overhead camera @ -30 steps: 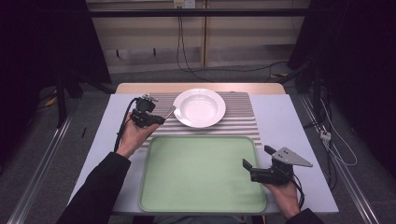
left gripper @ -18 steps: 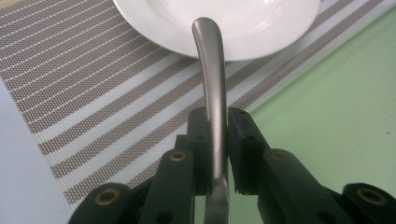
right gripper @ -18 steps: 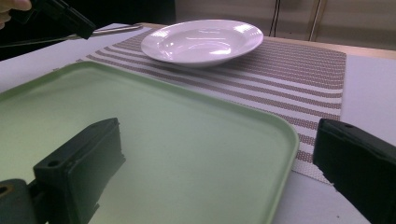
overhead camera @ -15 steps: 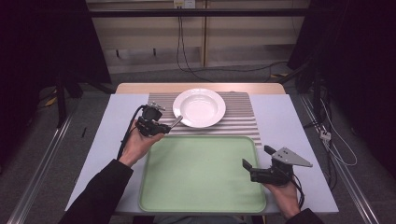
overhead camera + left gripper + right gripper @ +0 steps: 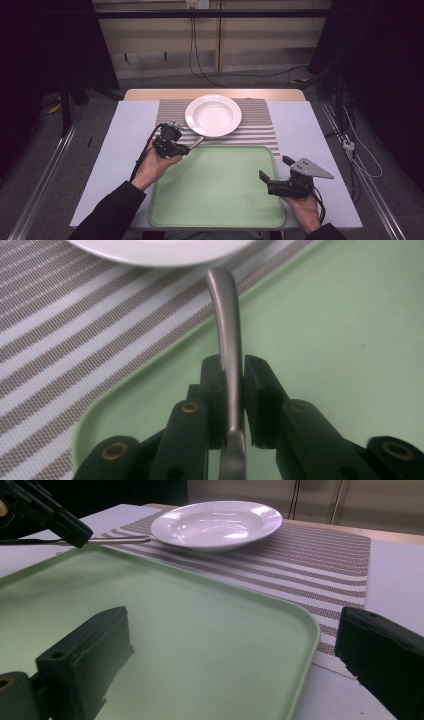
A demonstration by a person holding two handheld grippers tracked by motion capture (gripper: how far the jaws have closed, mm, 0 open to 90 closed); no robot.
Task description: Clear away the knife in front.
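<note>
My left gripper (image 5: 184,148) (image 5: 232,374) is shut on a metal utensil (image 5: 226,335), gripping its handle edge-on. The handle's rounded end (image 5: 196,142) points at the rim of a white deep plate (image 5: 213,115) and hangs over the far left corner of a green tray (image 5: 215,190). What kind of utensil it is stays hidden behind the jaws. From the right gripper view, the left gripper (image 5: 55,516) and the utensil (image 5: 120,539) show just left of the plate (image 5: 217,522). My right gripper (image 5: 274,168) (image 5: 235,655) stands open at the tray's right edge, holding nothing.
The plate sits on a brown-and-white striped placemat (image 5: 257,127) at the back of the grey table (image 5: 125,135). The tray (image 5: 200,645) lies in front of it with nothing on it. Cables (image 5: 360,160) hang off the table's right side.
My left hand has carried the utensil from beside the plate's left toward the person and rightward, lowering it to the tray's far left corner. The right hand has kept still.
</note>
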